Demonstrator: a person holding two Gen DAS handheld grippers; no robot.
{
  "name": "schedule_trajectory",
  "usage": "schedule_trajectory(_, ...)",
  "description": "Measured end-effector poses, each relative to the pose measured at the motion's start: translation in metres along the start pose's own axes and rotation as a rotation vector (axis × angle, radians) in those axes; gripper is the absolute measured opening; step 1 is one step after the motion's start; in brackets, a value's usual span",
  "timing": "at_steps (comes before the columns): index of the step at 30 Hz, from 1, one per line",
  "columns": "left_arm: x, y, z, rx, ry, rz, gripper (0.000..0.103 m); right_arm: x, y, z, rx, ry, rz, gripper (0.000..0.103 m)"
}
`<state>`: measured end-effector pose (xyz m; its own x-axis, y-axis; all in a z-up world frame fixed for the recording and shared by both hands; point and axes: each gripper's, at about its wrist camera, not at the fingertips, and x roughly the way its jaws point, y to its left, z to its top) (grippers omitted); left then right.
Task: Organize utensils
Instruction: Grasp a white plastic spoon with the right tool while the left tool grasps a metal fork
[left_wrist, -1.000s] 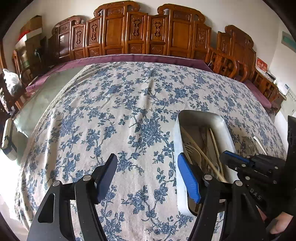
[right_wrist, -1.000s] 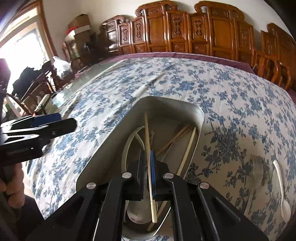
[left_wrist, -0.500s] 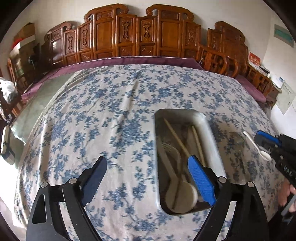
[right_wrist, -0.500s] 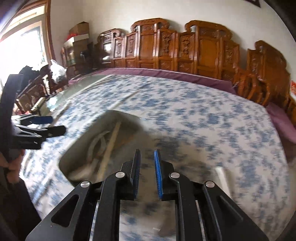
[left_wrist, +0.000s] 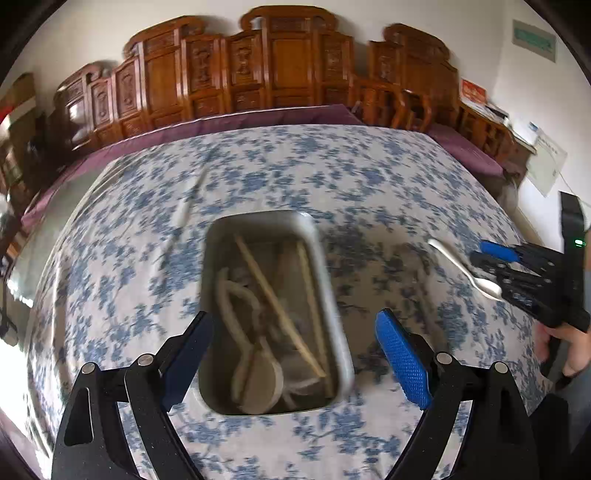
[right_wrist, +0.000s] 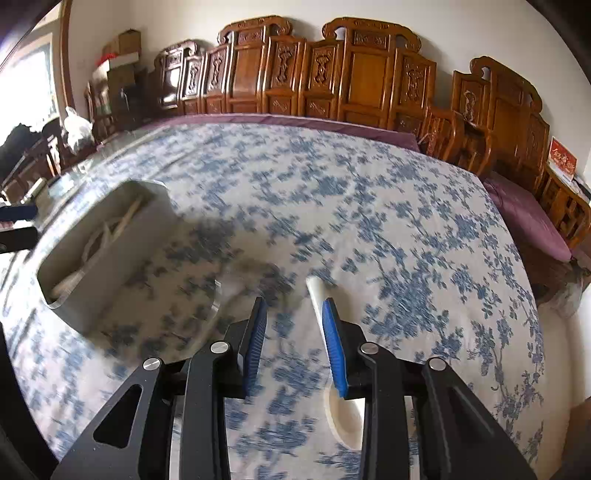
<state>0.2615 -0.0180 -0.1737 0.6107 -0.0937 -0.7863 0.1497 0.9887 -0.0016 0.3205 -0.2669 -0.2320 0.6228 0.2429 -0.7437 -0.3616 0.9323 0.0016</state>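
Note:
A grey metal tray (left_wrist: 255, 217) on the blue-flowered tablecloth holds wooden chopsticks (left_wrist: 273, 302) and white spoons (left_wrist: 258, 384). My left gripper (left_wrist: 295, 325) hangs wide open above the tray's near end, holding nothing. A white spoon (right_wrist: 343, 413) lies on the cloth to the right of the tray (right_wrist: 110, 266). My right gripper (right_wrist: 293, 306) hovers just over this spoon with its jaws opening. The spoon lies mostly under the right finger and the pads do not press on it. From the left wrist, the same spoon (left_wrist: 465, 269) lies by the right gripper (left_wrist: 484, 254).
A long pale utensil (left_wrist: 183, 214) lies on the cloth left of the tray's far end. Carved wooden chairs (right_wrist: 369, 74) line the far side of the table. A person's hand (left_wrist: 569, 350) holds the right gripper at the table's right edge.
The right gripper left its chopstick in the tray, swung right to above the white spoon, and its jaws parted. The left gripper opened wider and shifted until the tray sits between its fingers.

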Motion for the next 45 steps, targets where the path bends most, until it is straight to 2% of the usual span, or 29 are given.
schedule_trajectory(7, 0.011, -0.044, -0.001, 0.064, 0.03, -0.019, 0.086, 0.024, -0.017, -0.01, -0.019, 0.043, -0.013, 0.034)
schedule_trajectory(12, 0.023, -0.064, -0.004, 0.096, 0.068, -0.022, 0.086, 0.036, -0.026, -0.012, 0.036, 0.102, 0.051, 0.034)
schedule_trajectory(15, 0.033, -0.074, -0.007, 0.096, 0.092, -0.035, 0.086, 0.045, -0.027, -0.018, 0.039, 0.15, 0.026, 0.034)
schedule_trajectory(20, 0.054, -0.089, -0.006, 0.083, 0.133, -0.059, 0.086, 0.042, -0.033, -0.024, 0.056, 0.165, 0.033, 0.032)
schedule_trajectory(27, 0.074, -0.103, 0.011, 0.078, 0.137, -0.06, 0.086, 0.036, -0.033, -0.03, 0.036, 0.187, 0.001, 0.03)
schedule_trajectory(33, 0.098, -0.107, 0.018, 0.078, 0.161, -0.025, 0.086, 0.034, -0.032, -0.031, 0.007, 0.197, -0.01, 0.024)
schedule_trajectory(38, 0.112, -0.109, 0.02, 0.078, 0.185, -0.025, 0.086, 0.036, -0.029, -0.029, -0.005, 0.201, 0.004, 0.011)
schedule_trajectory(43, 0.121, -0.117, 0.027, 0.082, 0.196, -0.039, 0.074, 0.036, -0.031, -0.029, 0.008, 0.192, 0.013, 0.009)
schedule_trajectory(45, 0.125, -0.121, 0.027, 0.084, 0.205, -0.051, 0.061, 0.036, -0.034, -0.029, 0.031, 0.19, 0.025, 0.009)
